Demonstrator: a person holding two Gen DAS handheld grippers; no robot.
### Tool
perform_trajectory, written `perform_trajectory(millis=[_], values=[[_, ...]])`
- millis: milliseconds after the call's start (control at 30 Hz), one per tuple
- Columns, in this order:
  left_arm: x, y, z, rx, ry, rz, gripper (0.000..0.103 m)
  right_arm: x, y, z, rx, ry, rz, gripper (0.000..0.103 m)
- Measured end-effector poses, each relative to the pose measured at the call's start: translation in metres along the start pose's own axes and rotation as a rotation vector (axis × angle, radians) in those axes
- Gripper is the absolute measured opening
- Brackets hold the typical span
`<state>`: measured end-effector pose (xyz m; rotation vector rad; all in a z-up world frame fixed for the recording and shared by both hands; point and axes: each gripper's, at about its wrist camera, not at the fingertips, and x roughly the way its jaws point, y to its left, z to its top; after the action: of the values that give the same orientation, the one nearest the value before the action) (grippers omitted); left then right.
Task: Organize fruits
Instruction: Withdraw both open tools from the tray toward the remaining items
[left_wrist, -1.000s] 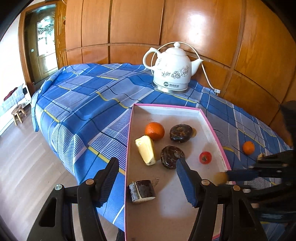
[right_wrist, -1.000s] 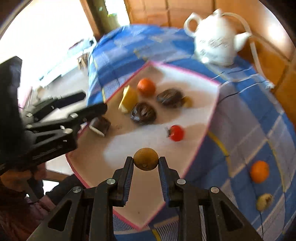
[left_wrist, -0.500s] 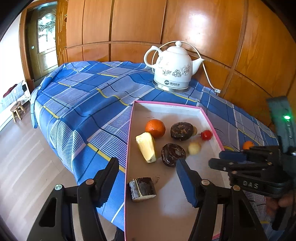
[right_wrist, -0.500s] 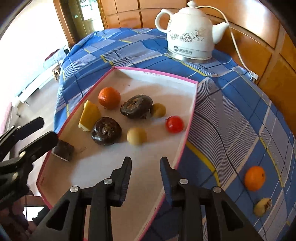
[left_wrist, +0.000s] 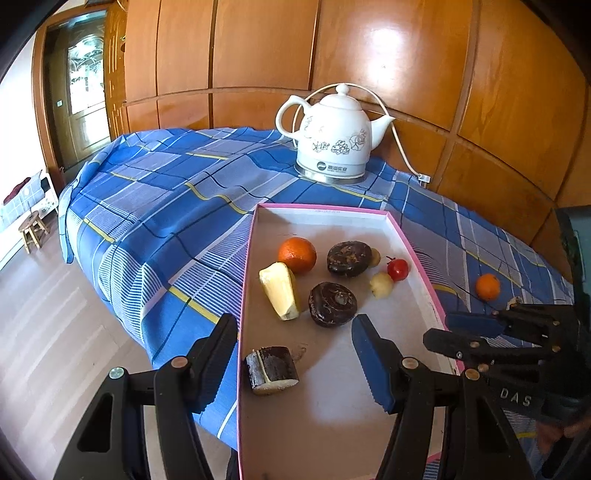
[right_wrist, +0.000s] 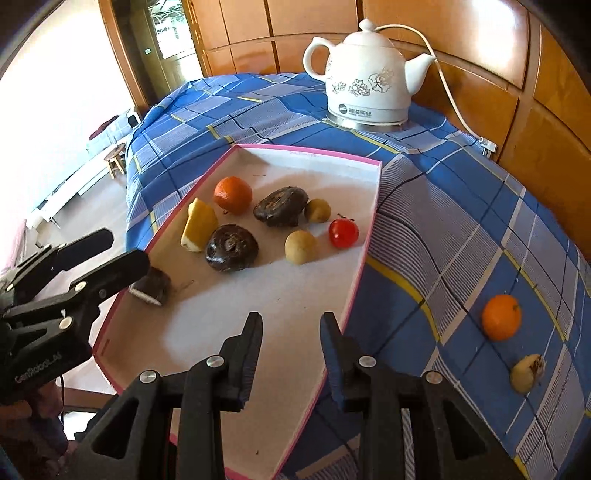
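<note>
On the blue plaid cloth (right_wrist: 424, 206) sat a pink-rimmed tray (right_wrist: 369, 221) holding 1 orange (right_wrist: 232, 194), 1 red fruit (right_wrist: 343, 232), 2 dark round fruits, 2 small yellowish ones, a yellow wedge (right_wrist: 199, 225) and a cut dark chunk (left_wrist: 271, 369). Outside it lay another orange (right_wrist: 501, 316) and what looked like a pale, partly peeled fruit (right_wrist: 527, 373). The right gripper (right_wrist: 291, 328) hovered over the tray's near edge, its jaws slightly parted and empty. The left gripper (left_wrist: 293, 334) stood half spread, gripping nothing.
</note>
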<state>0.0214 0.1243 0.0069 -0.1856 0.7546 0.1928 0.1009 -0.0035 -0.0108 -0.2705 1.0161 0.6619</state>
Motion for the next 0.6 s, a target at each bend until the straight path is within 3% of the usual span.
perform_trajectory(millis=[233, 600], values=[[-0.004, -0.006, -0.002, 0.018, -0.005, -0.006, 0.065, -0.009, 0.003, -0.009, 0.035, -0.025, -0.002, 0.033], [-0.007, -0.013, -0.004, 0.034, -0.008, -0.015, 0.065, -0.025, -0.006, -0.017, 0.08, -0.076, -0.08, 0.033]])
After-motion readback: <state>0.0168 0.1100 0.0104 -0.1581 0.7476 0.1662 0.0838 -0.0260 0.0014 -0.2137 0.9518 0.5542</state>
